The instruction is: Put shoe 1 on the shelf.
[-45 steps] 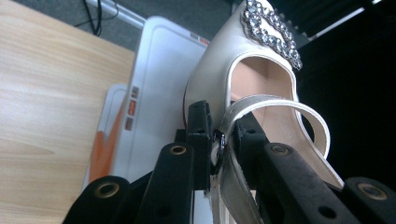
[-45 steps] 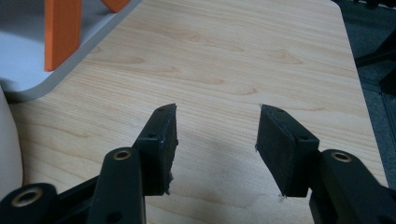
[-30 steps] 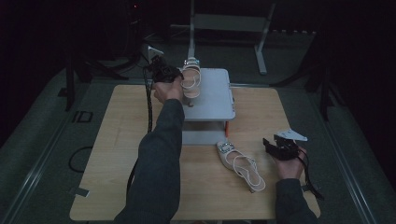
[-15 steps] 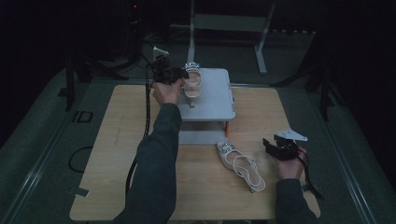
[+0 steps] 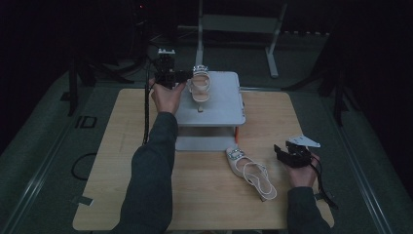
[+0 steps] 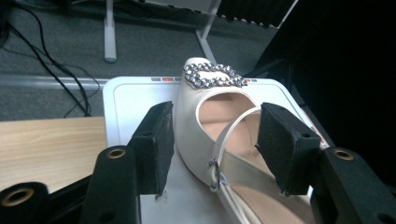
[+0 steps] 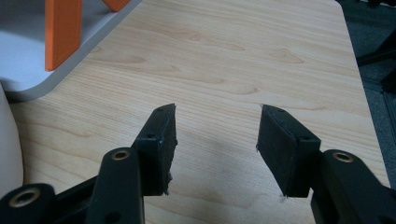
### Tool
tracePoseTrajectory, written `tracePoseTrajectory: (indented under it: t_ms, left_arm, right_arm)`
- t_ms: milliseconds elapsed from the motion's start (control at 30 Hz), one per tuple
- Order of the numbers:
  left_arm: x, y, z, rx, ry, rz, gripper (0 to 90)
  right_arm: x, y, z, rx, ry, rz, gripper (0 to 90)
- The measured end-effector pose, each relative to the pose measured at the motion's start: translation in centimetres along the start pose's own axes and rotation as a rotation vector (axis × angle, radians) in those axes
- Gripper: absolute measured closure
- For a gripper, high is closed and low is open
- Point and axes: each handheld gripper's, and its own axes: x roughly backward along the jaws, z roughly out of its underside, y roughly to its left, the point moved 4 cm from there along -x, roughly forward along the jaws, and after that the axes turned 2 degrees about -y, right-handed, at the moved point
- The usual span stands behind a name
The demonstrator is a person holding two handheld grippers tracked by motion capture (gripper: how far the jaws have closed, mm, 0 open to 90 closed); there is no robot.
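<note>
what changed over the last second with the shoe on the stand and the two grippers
The left gripper has let go of the shoe, which now lies flat on the grey stand; a second ago it was held tilted at the stand's left edge. The jaws now stand open on either side of the shoe's front. The right gripper, open, and the second shoe on the table stayed put.

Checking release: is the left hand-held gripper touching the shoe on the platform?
Apart. The left gripper view shows the left hand-held gripper open, gaps between both pads and the shoe.

left gripper [image 5: 187, 75] released sandal [image 5: 200, 84], jaws apart
</note>
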Motion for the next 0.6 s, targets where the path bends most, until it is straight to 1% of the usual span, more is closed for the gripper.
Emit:
tracePoseTrajectory:
  t_ms: [33, 67, 133, 267, 300, 333, 400, 533, 600]
  left_arm:
    - [0.4, 0.3, 0.0, -0.014, 0.013, -0.023, 49.2]
    - [0.4, 0.3, 0.0, -0.014, 0.013, -0.023, 50.1]
    - [0.8, 0.6, 0.1, -0.041, 0.022, -0.026, 50.8]
    - [1.8, 0.7, 0.3, -0.119, 0.034, -0.031, 50.9]
    - [2.3, 0.6, 0.4, -0.156, 0.035, -0.035, 50.8]
    - [2.3, 0.6, 0.4, -0.156, 0.035, -0.035, 50.8]
    - [2.9, 0.6, 0.5, -0.182, 0.035, -0.035, 50.8]
    - [3.8, 0.5, 0.8, -0.232, 0.033, -0.052, 50.8]
    - [4.2, 0.6, 1.0, -0.246, 0.025, -0.068, 50.8]
  right_arm:
    - [0.0, 0.0, 0.0, 0.000, 0.002, -0.001, 46.8]
    - [0.0, 0.0, 0.0, 0.000, 0.002, -0.001, 46.8]
    - [0.0, 0.0, 0.0, 0.003, 0.002, -0.002, 46.7]
    - [0.0, 0.0, 0.1, 0.002, 0.005, 0.001, 46.7]
    - [0.0, 0.0, 0.1, 0.002, 0.005, 0.001, 46.7]
    - [0.0, 0.0, 0.1, 0.002, 0.005, 0.001, 46.7]
    - [0.1, -0.1, 0.1, 0.000, 0.001, 0.001, 46.7]
    - [0.1, 0.0, 0.1, 0.002, 0.003, 0.002, 46.7]
    - [0.0, 0.1, 0.1, 0.007, 0.006, 0.000, 46.7]
